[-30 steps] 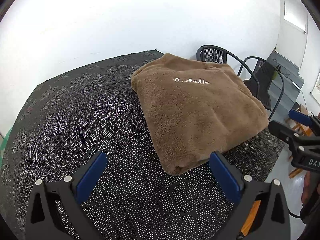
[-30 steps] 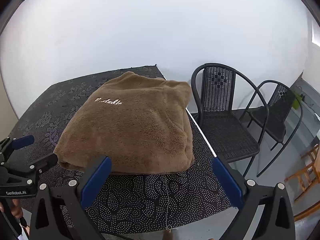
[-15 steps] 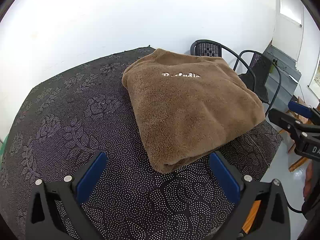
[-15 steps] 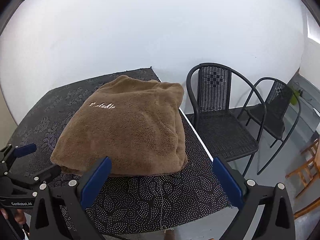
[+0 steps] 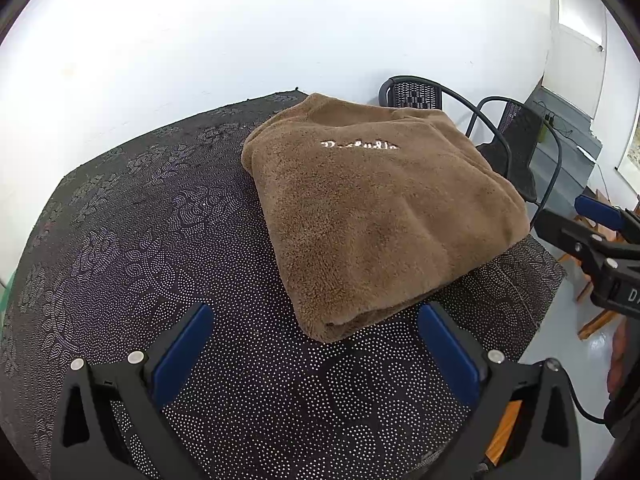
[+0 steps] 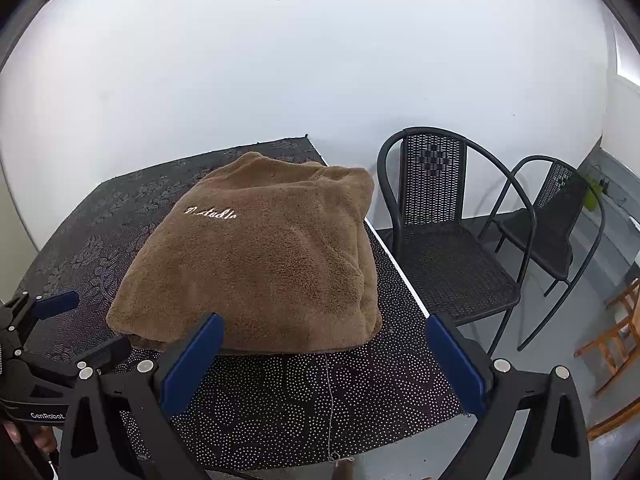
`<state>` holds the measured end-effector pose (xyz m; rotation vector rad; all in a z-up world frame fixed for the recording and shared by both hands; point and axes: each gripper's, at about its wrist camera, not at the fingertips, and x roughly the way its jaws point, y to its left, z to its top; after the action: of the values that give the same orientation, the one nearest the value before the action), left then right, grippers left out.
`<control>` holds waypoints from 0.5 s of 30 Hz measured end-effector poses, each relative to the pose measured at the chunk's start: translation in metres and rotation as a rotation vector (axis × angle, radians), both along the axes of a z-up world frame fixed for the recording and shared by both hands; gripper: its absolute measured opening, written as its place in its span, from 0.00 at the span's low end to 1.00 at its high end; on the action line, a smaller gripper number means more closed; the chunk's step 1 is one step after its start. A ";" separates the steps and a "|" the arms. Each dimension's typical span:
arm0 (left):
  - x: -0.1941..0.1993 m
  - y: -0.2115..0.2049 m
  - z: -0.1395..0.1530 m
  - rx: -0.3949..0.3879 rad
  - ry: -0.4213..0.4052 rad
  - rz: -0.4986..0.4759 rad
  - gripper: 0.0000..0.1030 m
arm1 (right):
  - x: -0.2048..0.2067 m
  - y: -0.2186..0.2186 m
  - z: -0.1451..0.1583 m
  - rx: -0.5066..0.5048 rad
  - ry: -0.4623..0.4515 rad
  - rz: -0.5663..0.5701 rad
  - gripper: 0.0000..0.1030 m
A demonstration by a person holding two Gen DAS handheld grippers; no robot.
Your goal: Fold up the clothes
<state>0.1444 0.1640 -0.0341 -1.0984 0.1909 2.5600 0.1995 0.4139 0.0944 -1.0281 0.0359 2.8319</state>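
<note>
A brown fleece garment [image 5: 380, 216] lies folded into a thick rectangle on the black patterned tablecloth [image 5: 132, 240], with white script lettering on top. In the right wrist view the same folded garment [image 6: 260, 264] fills the table's right half. My left gripper [image 5: 316, 340] is open, hovering just short of the bundle's near corner, holding nothing. My right gripper [image 6: 324, 344] is open too, in front of the bundle's near edge, empty. Each gripper shows at the edge of the other's view: the right gripper [image 5: 600, 232], the left gripper [image 6: 64, 332].
A white wall stands behind the table. Two black metal chairs [image 6: 452, 240] stand right of the table's edge [image 6: 400, 272]. A wooden stool [image 6: 616, 340] is on the grey floor further right. Bare tablecloth lies left of the garment.
Both grippers have shifted slightly around the folded garment, staying open. The garment itself has not changed shape or place.
</note>
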 end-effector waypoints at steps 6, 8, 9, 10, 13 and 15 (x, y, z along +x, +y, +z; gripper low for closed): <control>0.002 -0.003 0.001 0.005 0.004 0.002 1.00 | -0.001 -0.004 0.002 0.003 0.004 0.008 0.99; 0.003 -0.003 0.001 0.005 0.005 0.003 1.00 | -0.001 -0.005 0.002 0.004 0.006 0.010 0.99; 0.002 -0.003 0.001 0.006 0.005 0.003 1.00 | -0.001 -0.005 0.002 0.004 0.007 0.012 0.99; 0.002 -0.003 0.001 0.006 0.004 0.004 1.00 | -0.001 -0.005 0.002 0.003 0.007 0.013 0.99; 0.003 -0.003 0.001 0.003 0.006 0.004 1.00 | -0.001 -0.005 0.002 0.001 0.007 0.017 0.99; 0.004 -0.003 0.001 0.002 0.009 0.004 1.00 | -0.002 -0.005 0.001 0.000 0.003 0.019 0.99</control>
<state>0.1481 0.1607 -0.0332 -1.0880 0.1886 2.5682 0.1978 0.4092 0.0954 -1.0293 0.0258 2.8506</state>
